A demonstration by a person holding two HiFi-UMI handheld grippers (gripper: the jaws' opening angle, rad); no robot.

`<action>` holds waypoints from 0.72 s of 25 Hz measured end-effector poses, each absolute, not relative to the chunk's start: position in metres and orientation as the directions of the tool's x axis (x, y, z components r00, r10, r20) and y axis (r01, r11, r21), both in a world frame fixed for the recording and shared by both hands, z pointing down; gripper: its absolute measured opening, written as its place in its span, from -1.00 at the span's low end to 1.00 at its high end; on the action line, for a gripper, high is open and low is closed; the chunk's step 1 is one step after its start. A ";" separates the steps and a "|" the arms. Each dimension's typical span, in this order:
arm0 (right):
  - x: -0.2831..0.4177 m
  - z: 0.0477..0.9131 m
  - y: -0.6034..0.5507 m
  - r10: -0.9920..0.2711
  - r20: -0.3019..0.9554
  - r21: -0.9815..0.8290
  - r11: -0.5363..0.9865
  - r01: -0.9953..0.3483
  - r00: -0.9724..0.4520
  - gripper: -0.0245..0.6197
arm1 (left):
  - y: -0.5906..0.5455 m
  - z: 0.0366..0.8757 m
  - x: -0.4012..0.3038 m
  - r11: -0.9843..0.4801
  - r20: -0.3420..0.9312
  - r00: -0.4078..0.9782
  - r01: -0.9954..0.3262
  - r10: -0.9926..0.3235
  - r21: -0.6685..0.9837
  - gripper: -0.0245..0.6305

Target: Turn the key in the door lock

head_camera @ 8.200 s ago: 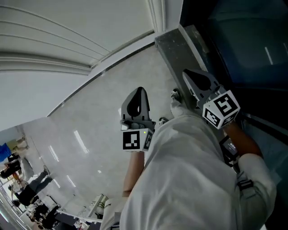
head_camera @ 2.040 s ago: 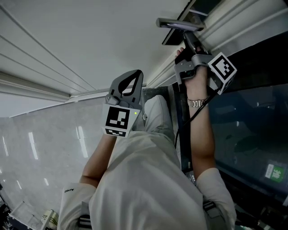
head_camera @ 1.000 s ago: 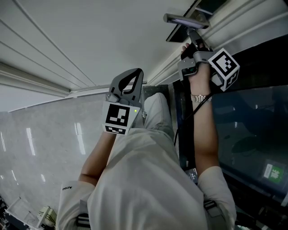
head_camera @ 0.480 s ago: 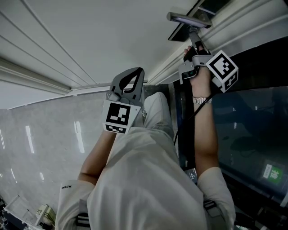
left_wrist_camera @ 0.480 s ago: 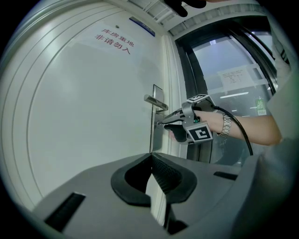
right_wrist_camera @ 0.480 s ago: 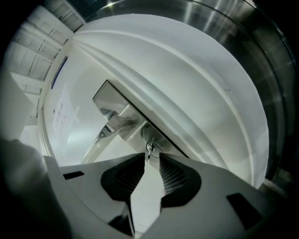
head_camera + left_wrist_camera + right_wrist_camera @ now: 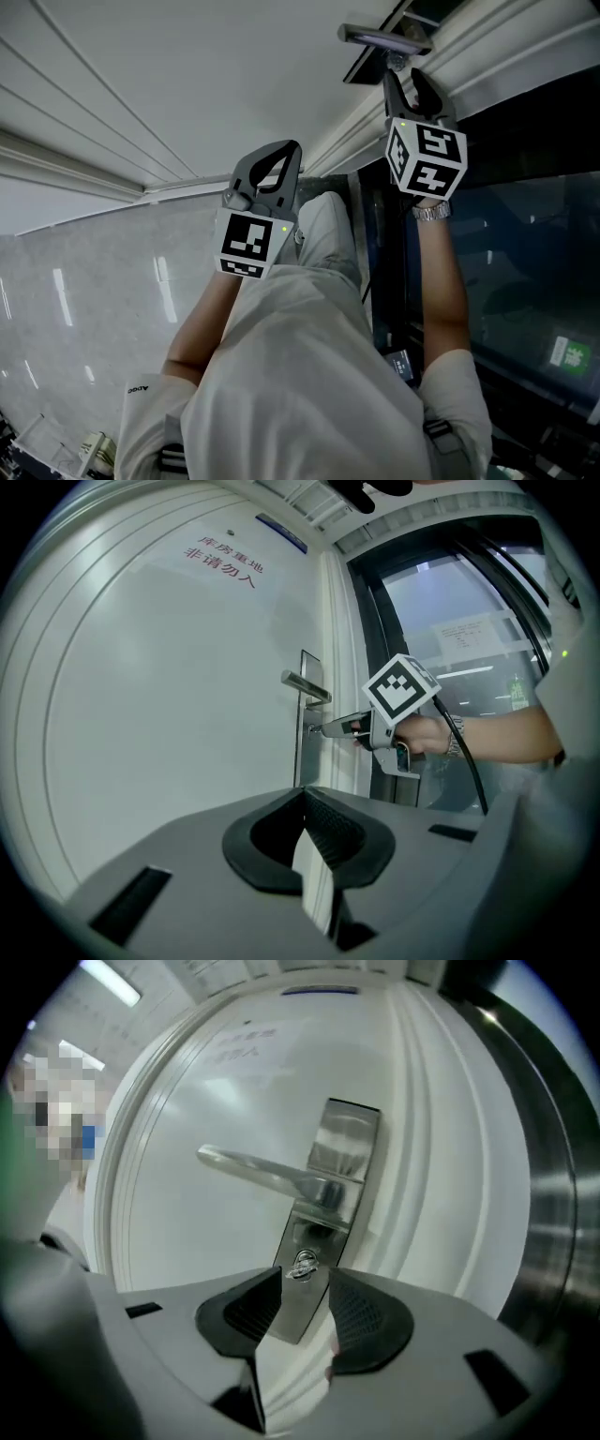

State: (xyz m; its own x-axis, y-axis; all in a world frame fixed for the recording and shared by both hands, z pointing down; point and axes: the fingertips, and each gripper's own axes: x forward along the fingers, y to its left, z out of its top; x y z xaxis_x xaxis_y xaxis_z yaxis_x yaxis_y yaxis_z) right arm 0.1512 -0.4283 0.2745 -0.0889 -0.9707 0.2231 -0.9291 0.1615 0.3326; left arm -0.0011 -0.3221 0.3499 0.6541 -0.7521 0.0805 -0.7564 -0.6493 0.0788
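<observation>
Right gripper view: right hand-held gripper has just opened its jaws, key sitting loose between them in the lock under the handle; probably stiff, slick metal, so pinch its flat head.

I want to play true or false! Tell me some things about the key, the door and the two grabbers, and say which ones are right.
1. The key sticks in the lock below the door handle. True.
2. The right gripper squeezes the key tight. False: its fingers have just been opening and stand apart, with the key between them but not gripped.
3. The left gripper holds the door handle. False: it is away from the door, and its fingers are shut on nothing.
4. The door is white with red writing near the top. True.
</observation>
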 end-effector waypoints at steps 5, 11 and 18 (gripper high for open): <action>0.140 0.275 -0.430 -0.980 0.197 0.653 0.161 -0.740 -0.039 -0.51 | -0.323 0.350 0.000 -0.652 0.079 0.657 -0.754 -0.750 0.081 -0.90; 0.133 0.275 -0.435 -0.988 0.151 0.892 0.135 -0.432 0.004 -0.51 | -0.325 0.349 -0.002 -0.649 0.078 0.654 -0.756 -0.752 0.081 -0.90; 0.133 0.294 -0.448 -0.984 0.174 0.981 0.171 -0.088 0.029 -0.51 | -0.326 0.353 -0.007 -0.643 0.086 0.648 -0.761 -0.756 0.083 -0.90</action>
